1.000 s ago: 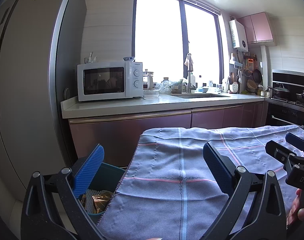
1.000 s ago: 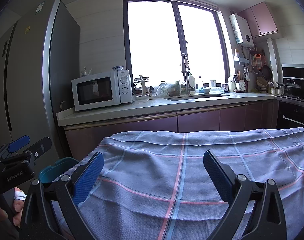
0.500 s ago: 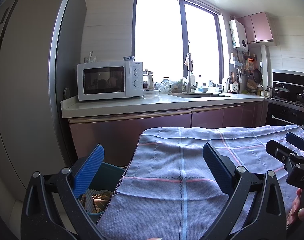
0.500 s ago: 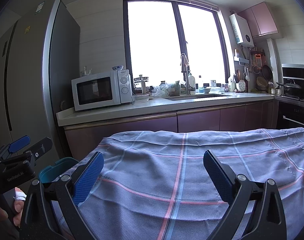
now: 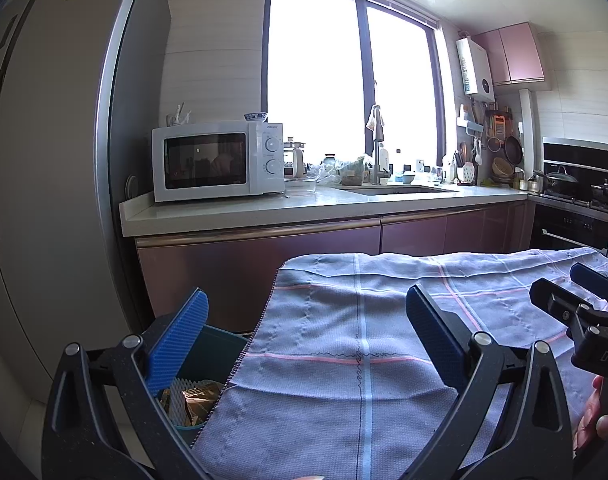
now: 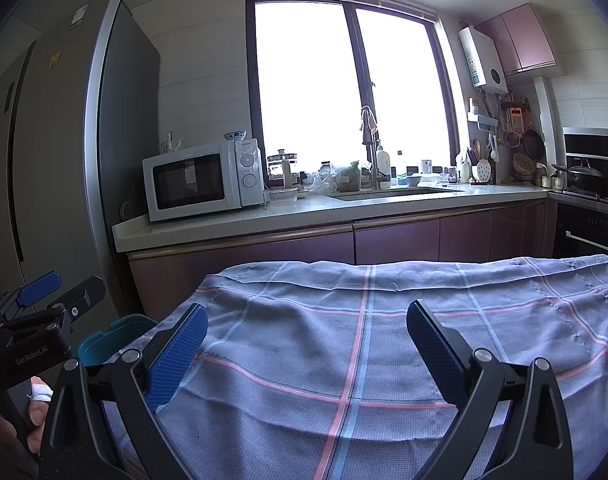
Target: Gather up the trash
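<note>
A teal trash bin (image 5: pixel 210 354) stands on the floor at the left end of the table; it also shows in the right wrist view (image 6: pixel 112 338). Crumpled brown wrappers (image 5: pixel 196 400) lie inside it. My left gripper (image 5: pixel 306 328) is open and empty, held above the table's left edge beside the bin. My right gripper (image 6: pixel 306 330) is open and empty over the middle of the table. Each gripper shows at the edge of the other's view. No loose trash shows on the cloth.
A blue-grey checked cloth (image 6: pixel 364 344) covers the table. Behind it runs a kitchen counter (image 5: pixel 304 208) with a white microwave (image 5: pixel 216 160) and a sink. A tall fridge (image 5: pixel 52 160) stands at the left, an oven (image 5: pixel 576 220) at the right.
</note>
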`<action>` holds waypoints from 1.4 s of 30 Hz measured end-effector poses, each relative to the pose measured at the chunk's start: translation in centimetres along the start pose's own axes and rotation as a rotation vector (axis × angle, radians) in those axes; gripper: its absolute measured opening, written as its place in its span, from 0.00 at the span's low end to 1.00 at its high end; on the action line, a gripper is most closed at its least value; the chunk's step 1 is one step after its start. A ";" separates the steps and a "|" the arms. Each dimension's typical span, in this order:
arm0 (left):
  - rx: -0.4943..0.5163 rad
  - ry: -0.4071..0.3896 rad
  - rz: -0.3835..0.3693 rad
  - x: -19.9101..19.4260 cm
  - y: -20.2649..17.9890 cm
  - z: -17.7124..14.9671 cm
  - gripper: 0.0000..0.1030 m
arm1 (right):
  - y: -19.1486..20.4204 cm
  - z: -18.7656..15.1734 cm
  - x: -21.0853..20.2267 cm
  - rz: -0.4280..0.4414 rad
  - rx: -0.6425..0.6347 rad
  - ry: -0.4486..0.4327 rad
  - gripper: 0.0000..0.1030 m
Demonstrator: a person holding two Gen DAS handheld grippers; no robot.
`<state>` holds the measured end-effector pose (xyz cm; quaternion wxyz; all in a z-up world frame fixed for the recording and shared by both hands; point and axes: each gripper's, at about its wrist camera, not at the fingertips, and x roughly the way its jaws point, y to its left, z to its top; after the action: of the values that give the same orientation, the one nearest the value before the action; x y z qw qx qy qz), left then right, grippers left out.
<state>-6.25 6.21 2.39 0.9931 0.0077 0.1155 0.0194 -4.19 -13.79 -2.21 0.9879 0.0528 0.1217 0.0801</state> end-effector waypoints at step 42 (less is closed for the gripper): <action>0.027 0.121 -0.052 3.5 -1.7 -0.1 0.94 | -2.0 -0.3 0.6 -0.003 0.038 0.022 0.94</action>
<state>-2.86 4.67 1.42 0.9842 0.0168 0.1758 -0.0077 -3.39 -15.58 -2.84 0.9855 0.0703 0.1340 0.0767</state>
